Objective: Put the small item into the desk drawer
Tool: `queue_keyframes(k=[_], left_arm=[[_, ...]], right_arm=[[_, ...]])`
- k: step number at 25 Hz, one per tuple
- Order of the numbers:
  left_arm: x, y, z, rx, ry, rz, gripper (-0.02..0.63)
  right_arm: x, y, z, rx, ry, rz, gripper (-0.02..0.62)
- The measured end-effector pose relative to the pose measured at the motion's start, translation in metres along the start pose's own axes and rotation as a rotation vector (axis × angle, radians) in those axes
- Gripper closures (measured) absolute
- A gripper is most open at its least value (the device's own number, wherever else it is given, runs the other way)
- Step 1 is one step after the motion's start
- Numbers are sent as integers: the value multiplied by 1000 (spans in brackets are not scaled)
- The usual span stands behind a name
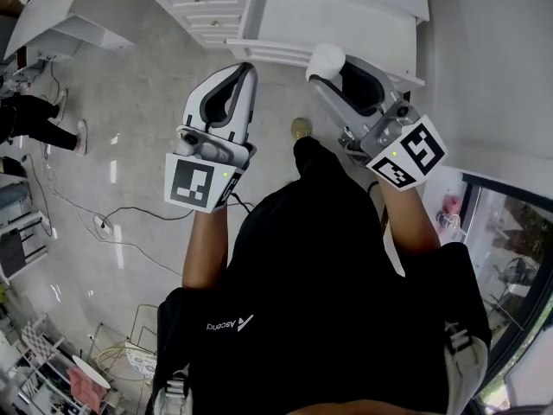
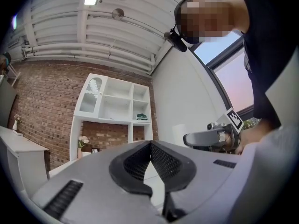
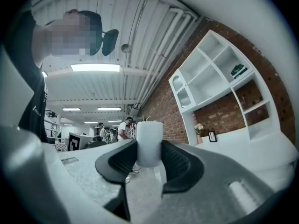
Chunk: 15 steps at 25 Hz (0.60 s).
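A small white cylinder [image 1: 327, 58] is the item, clamped between the black pads of my right gripper [image 1: 333, 73], which is raised in front of me. In the right gripper view the cylinder [image 3: 149, 136] stands upright between the jaws of that gripper [image 3: 149, 150]. My left gripper [image 1: 247, 69] is held up beside it, shut and empty. In the left gripper view its pads [image 2: 150, 146] meet at the tips with nothing between them. The white desk [image 1: 346, 11] with a drawer unit [image 1: 203, 7] stands ahead, at the top of the head view.
Cables [image 1: 130, 223] trail over the grey floor at left, where a person's legs [image 1: 39, 119] show. A glass wall [image 1: 510, 258] runs along the right. A white shelf unit [image 2: 114, 99] stands against the brick wall. Several people [image 3: 124, 127] are far back.
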<state>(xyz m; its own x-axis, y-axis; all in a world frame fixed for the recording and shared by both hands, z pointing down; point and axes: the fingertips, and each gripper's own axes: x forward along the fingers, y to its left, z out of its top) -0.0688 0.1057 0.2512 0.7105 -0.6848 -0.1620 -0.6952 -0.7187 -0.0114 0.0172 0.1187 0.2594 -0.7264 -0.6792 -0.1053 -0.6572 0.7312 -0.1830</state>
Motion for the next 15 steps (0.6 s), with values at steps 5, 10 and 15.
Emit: queue_keyframes(k=[5,10,15], left_arm=[[34,38,-31,13,61,3,607],[73,79,-53,28,75,35,607],[110,119,-75,39,95,70,607]], right_arm=[[39,-38,-10,-80,70,2,433],[80,-78,-27,-73,120,47,433],[121,-125,-40,-70,169,61,433]])
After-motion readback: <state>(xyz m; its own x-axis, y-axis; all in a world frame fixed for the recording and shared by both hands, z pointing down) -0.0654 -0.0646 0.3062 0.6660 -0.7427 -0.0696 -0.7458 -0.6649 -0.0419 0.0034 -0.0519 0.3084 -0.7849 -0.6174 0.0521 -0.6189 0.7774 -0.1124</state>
